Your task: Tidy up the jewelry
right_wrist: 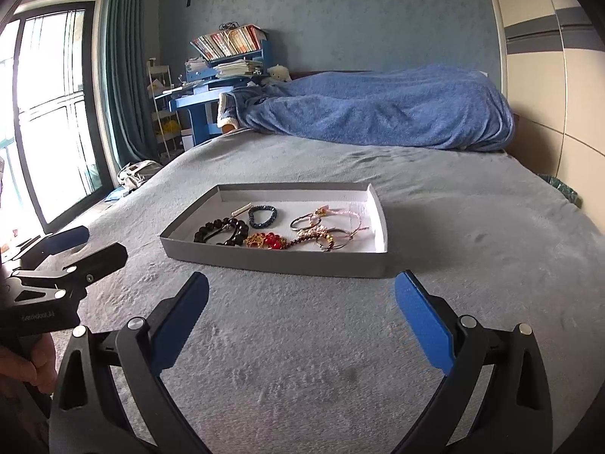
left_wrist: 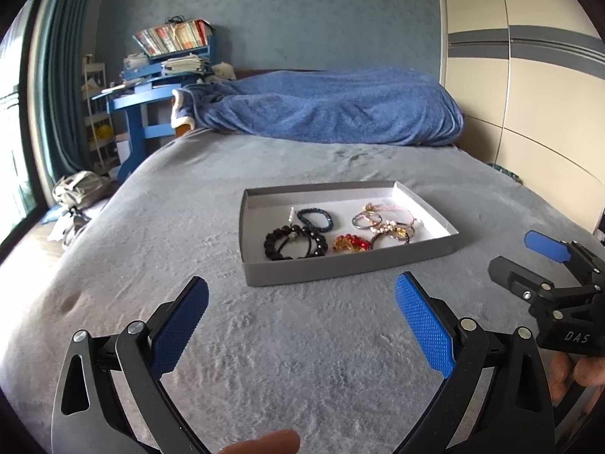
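Blue-walled bedroom (right_wrist: pixel 340 19): grey bed (right_wrist: pixel 453 196), blue desk (right_wrist: pixel 196 106), bright window (right_wrist: pixel 49 106).

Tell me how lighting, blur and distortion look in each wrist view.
Left wrist view: strong fisheye bend in the wardrobe lines; window edge at left blown out; tray sharp, thumb at the bottom blurred. Right wrist view: window overexposed, daylight from the left; tray casts a soft shadow to its right; black corners from the lens circle.

Bracelets (left_wrist: pixel 291 241) lie in tray (left_wrist: pixel 340 268) on bed (left_wrist: pixel 302 340).
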The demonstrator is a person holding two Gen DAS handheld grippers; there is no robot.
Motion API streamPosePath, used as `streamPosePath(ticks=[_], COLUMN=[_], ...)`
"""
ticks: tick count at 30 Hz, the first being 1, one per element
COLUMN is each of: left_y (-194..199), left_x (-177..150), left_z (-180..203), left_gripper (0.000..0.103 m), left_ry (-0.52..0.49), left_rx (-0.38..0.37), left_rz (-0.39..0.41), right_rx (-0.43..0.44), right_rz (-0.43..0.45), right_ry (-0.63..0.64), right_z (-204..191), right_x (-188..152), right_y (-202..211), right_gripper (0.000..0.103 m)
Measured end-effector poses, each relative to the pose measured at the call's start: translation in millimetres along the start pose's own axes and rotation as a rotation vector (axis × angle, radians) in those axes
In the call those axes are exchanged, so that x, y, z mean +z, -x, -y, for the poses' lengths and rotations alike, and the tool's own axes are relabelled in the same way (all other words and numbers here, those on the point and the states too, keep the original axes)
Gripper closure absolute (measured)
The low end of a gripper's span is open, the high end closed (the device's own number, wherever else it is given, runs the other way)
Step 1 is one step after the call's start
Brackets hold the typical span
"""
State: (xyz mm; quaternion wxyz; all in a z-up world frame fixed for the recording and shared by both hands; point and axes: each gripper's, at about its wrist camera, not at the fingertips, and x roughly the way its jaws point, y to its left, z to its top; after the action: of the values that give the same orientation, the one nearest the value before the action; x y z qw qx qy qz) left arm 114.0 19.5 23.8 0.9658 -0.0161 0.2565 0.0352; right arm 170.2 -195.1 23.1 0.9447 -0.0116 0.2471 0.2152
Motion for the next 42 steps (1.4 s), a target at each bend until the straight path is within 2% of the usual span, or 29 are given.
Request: streamPosePath(ticks=[42], left_y=[-4.4], left_x=[-1.7], left_z=[-0.8], left_gripper=[0.005], left_ry=[0.007], left_rx=[-0.006], left_rz=[-0.006], right_rx=[-0.003], right_rz=[0.008], right_ry=[-0.013], right_z=[-0.1], right_x=[2.8], right_y=[0.3], right_gripper=[0.006])
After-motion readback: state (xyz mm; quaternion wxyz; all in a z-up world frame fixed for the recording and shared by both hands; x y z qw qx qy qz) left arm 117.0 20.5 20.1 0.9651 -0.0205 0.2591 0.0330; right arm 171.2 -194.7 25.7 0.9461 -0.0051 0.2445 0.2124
